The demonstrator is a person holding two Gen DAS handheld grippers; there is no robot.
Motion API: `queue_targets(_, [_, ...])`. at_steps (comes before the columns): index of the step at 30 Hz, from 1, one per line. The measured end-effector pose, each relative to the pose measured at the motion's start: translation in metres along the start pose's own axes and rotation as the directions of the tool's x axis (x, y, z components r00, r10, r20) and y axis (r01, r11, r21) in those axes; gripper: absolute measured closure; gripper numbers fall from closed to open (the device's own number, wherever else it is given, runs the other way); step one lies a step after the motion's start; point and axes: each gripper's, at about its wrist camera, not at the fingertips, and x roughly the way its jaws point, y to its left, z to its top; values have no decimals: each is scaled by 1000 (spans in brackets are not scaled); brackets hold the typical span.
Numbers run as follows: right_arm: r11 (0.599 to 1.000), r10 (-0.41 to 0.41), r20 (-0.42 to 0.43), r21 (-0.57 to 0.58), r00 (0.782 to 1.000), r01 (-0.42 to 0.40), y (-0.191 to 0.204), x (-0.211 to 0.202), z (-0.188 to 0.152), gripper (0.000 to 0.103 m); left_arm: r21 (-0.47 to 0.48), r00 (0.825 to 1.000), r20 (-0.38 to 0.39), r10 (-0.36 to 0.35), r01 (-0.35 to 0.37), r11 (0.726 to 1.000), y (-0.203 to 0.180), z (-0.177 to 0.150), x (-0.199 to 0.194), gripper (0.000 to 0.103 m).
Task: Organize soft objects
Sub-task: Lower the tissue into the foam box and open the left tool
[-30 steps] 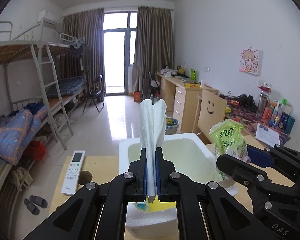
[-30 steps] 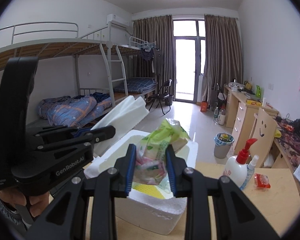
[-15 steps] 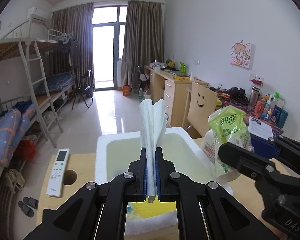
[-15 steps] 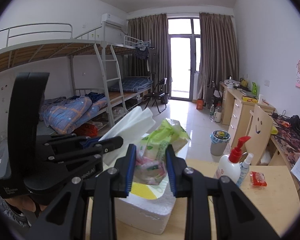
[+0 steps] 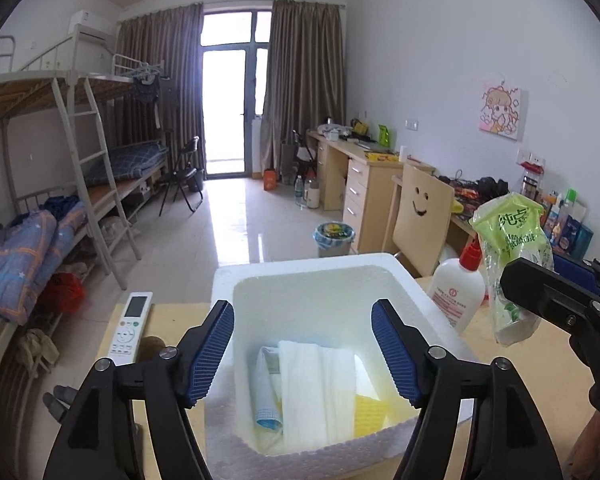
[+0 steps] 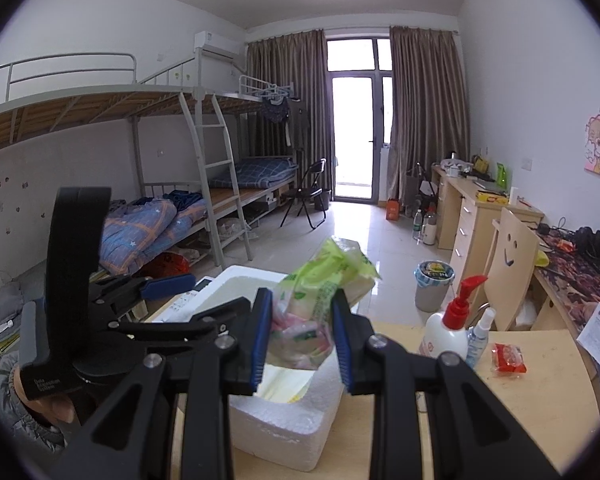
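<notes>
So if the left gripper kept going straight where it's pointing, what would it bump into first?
Probably the white folded cloth lying in the foam box. The left gripper points down into the box with its jaws just opened and nothing between them. Depth is hard to judge.

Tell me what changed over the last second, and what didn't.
The left gripper has just opened its jaws and let go of the folded white cloth, which dropped into the white foam box and now lies there. The right gripper stays shut on the green tissue pack, still above the box.
</notes>
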Motion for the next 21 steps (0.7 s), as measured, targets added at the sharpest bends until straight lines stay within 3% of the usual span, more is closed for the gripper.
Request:
queue_targets(8, [1000,14,2,0,1000,-14,-1,-3,0,70,-38,1000,15,4,-3,999,-1,1,-17,22])
queue_targets(17, [999,46,7,-11,999,-46,-4,-5,1,70,-57,992,28,125,-123,991,7,-11,-34,22])
queue_targets(21, [999,51,7,-11,999,-51,-5,-3,0,70,-94,987,70,148,-141,986,19,-17,-52,22])
